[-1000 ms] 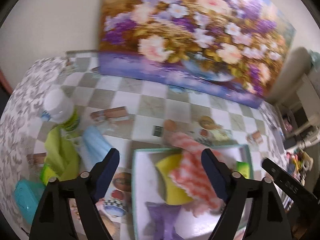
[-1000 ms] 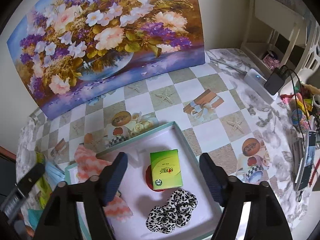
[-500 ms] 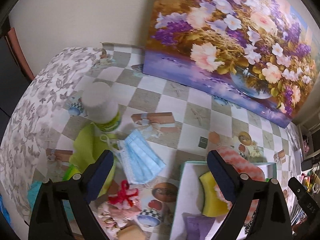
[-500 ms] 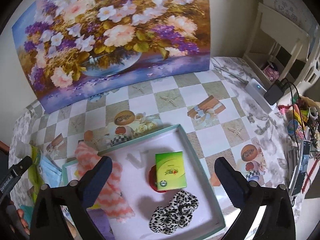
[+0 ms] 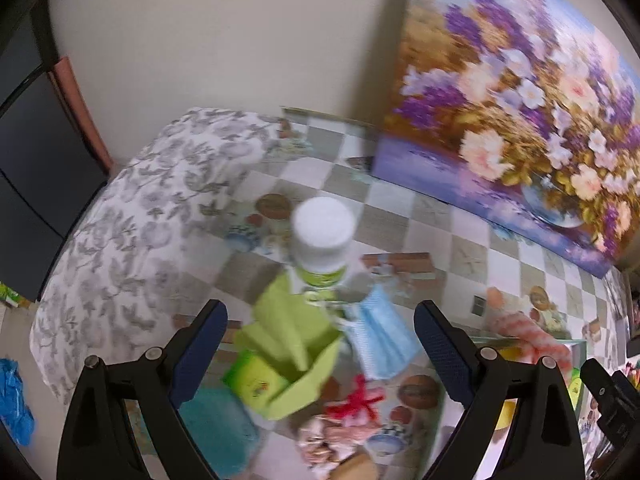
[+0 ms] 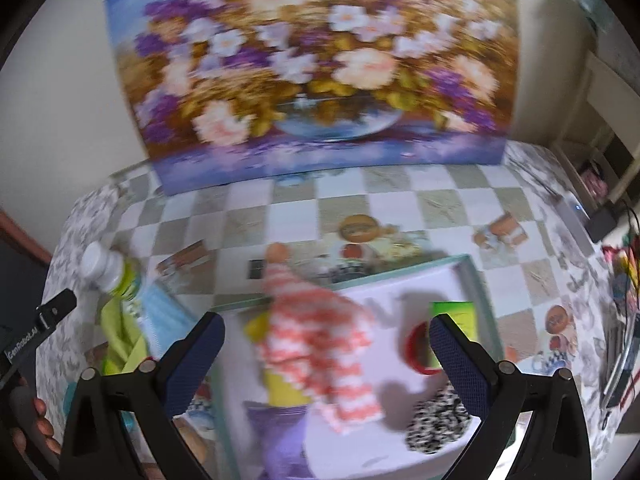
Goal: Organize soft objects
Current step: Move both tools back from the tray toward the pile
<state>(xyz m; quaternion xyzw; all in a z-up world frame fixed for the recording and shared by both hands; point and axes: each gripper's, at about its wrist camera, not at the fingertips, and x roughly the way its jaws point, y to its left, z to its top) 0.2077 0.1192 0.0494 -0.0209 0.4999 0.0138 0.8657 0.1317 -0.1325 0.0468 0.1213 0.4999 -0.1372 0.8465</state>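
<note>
My left gripper hangs open and empty over a loose pile left of the tray: a green cloth, a blue face mask, a red ribbon tie, a pink fabric bundle and a teal cloth. My right gripper is open and empty above the white, teal-rimmed tray. In the tray lie a pink-and-white chevron cloth, a yellow sponge, a purple cloth, a leopard scrunchie and a green box.
A white-capped bottle stands behind the pile. A large flower painting leans on the wall at the table's back. A white power strip and cables lie at the right. The table's left edge drops off close to the pile.
Both grippers swung left and their jaws spread wider. The left view went from the tray to the loose pile. The right view went from the tray's right part to its left part.
</note>
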